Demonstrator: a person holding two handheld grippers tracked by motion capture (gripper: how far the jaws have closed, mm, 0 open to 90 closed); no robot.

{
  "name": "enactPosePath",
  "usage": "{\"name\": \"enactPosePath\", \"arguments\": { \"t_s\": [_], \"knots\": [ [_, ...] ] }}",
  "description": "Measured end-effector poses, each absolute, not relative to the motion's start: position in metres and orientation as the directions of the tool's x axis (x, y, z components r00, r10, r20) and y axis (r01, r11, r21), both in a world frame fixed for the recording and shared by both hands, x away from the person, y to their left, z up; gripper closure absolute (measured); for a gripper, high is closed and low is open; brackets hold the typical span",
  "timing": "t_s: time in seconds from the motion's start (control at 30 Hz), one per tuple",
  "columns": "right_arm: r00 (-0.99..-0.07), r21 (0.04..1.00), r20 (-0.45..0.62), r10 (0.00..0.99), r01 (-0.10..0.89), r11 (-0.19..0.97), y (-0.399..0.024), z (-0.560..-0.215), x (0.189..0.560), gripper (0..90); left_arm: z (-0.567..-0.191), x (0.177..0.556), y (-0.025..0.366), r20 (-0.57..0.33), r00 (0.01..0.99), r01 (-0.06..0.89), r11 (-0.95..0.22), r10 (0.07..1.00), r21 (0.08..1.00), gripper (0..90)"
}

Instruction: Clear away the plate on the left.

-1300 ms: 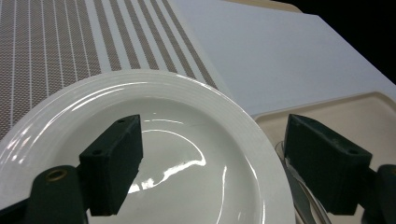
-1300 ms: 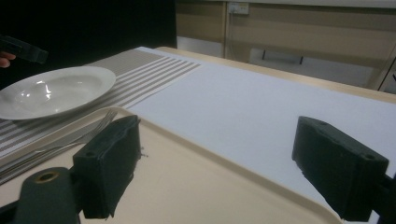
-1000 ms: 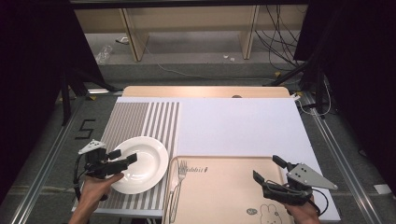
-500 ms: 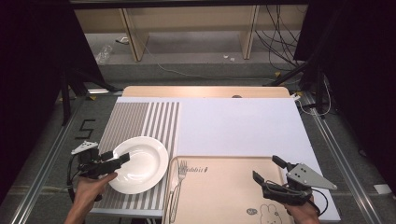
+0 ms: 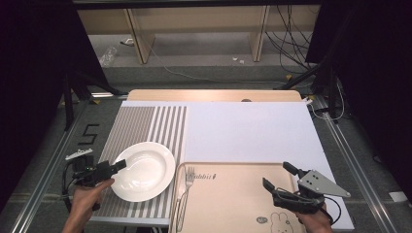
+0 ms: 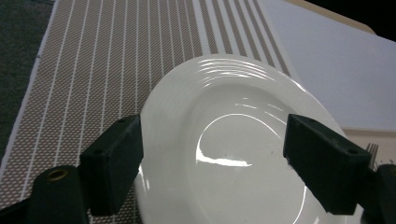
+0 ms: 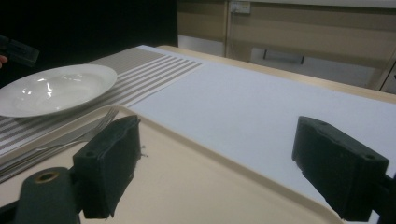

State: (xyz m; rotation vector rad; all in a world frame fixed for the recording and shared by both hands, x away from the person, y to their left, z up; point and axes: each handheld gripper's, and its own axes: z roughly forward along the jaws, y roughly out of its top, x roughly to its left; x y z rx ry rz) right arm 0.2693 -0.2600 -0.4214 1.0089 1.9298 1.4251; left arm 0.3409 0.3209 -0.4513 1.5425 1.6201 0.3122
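**Left tongs at the plate's near-left rim, jaws wide**

Landmark: the round white ceramic plate [image 5: 144, 171], lying flat on the grey-and-white striped placemat [image 5: 145, 127].

Left gripper [image 5: 118, 166]: sits at the plate's left edge, jaw tips pointing across it toward the tray side. In the left gripper view the two black jaws stand wide apart, one on each side of the plate's [image 6: 233, 144] bowl, nothing between them gripped. Whether a jaw tip touches the rim cannot be told from the high view; it is at least just beside it.

Right gripper [image 5: 282, 180]: well apart from the plate, over the beige plastic tray [image 5: 228, 204] to the plate's right. Jaws also spread wide, holding nothing; in its own view they frame bare tray [image 7: 196, 186] and white table cover [image 7: 252, 102].

Silver metal fork [image 5: 185, 191]: just right of the plate, on the tray's left edge, handle toward the person, tines away. Between plate and right gripper.

Judgement: the left hand is plainly the nearer one. The plate is round, so no long axis to line up with; what matters is that the rim lies directly ahead of the left jaws and low. A grip would likely call for one jaw under the rim and one above, not both astride the bowl as now.
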Motion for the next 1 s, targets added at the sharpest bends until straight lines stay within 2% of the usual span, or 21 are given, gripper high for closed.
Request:
{"name": "enactPosePath", "arguments": {
  "t_s": [0.47, 0.77, 1.0],
  "knots": [
    [-0.577, 0.954, 0.017, 0.817, 0.254, 0.159, -0.260, -0.422, 0.270, 16.2, -0.463, 0.340, 0.338, -0.501, 0.039, 0.727, 0.320, 0.865, 0.608, 21.6],
    [-0.575, 0.954, 0.017, 0.818, 0.255, 0.160, -0.260, -0.422, 0.270, 16.2, -0.470, 0.341, 0.338, -0.512, 0.011, 0.778, 0.314, 0.859, 0.543, 23.3],
    [-0.575, 0.954, 0.016, 0.818, 0.254, 0.161, -0.260, -0.422, 0.270, 16.2, -0.479, 0.342, 0.341, -0.602, -0.020, 0.803, 0.371, 0.798, 0.465, 25.3]
  ]
}}
